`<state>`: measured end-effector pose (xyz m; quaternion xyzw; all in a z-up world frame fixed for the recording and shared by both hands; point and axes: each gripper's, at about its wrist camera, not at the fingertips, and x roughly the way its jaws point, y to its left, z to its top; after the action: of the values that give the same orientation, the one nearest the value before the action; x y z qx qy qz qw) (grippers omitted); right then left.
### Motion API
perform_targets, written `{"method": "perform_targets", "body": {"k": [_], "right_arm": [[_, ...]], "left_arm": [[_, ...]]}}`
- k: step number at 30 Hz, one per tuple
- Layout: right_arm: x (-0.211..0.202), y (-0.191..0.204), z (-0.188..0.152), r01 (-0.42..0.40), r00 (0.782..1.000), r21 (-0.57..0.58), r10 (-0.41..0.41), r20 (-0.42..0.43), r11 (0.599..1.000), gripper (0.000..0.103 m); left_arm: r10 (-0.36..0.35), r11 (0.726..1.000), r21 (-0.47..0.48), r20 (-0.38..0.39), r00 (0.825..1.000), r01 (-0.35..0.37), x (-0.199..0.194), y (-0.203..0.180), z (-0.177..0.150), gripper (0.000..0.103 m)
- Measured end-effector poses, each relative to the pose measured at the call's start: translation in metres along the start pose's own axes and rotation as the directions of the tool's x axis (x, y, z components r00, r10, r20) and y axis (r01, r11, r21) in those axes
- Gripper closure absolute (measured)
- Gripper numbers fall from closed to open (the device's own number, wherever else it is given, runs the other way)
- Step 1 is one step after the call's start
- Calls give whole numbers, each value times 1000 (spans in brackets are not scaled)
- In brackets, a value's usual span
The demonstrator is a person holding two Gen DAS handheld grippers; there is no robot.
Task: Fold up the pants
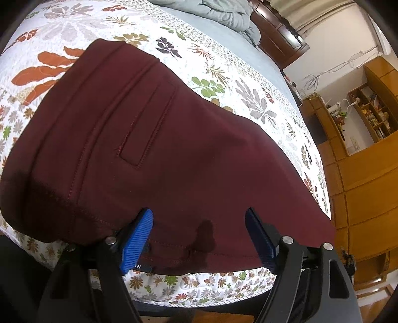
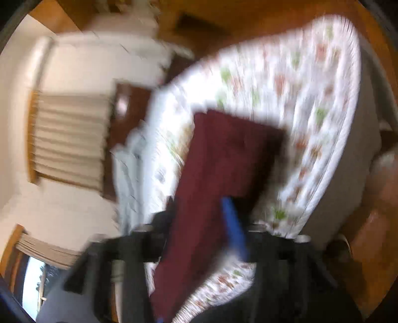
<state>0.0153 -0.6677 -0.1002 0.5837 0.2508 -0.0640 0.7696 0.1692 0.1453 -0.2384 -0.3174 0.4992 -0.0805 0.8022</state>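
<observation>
The maroon pants (image 1: 149, 149) lie on the floral bedspread (image 1: 223, 74), waistband at the left, back pocket facing up. My left gripper (image 1: 199, 238) is open, its blue fingers (image 1: 136, 243) standing at either side of the near edge of the cloth, above it. In the blurred right wrist view the pants (image 2: 223, 159) stretch away over the bed (image 2: 311, 87). My right gripper (image 2: 201, 231) is shut on the pants' leg end, with cloth running between its blue pad (image 2: 233, 223) and the other finger.
A grey blanket (image 1: 219, 12) lies bunched at the head of the bed. Wooden cabinets and shelves (image 1: 368, 149) stand to the right. The near bed edge (image 1: 199, 293) is just below my left gripper. Curtains (image 2: 69, 139) and wooden floor (image 2: 373, 248) show in the right wrist view.
</observation>
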Motion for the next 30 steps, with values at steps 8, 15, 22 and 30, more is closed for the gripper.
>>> {"method": "perform_targets", "body": {"k": [8,15,22,30], "right_arm": [[1,-58,8,-96,995,99,95,13,990,42],[33,-56,6,-145,989,68,146,-16,987,43],[41,-55,8,-184,981,-2,183,-62,983,53],[49,-52,10,-148,987,-40,145,-73,988,74]], "left_arm": [[29,999,13,5,1000,-30,3,-5,-2,25],[80,996,47,-8,997,-79,8,-15,0,20],[112,991,71,-9,994,-111,12,-21,0,16],[106,993,56,-1,994,-105,10,-20,-1,16]]}}
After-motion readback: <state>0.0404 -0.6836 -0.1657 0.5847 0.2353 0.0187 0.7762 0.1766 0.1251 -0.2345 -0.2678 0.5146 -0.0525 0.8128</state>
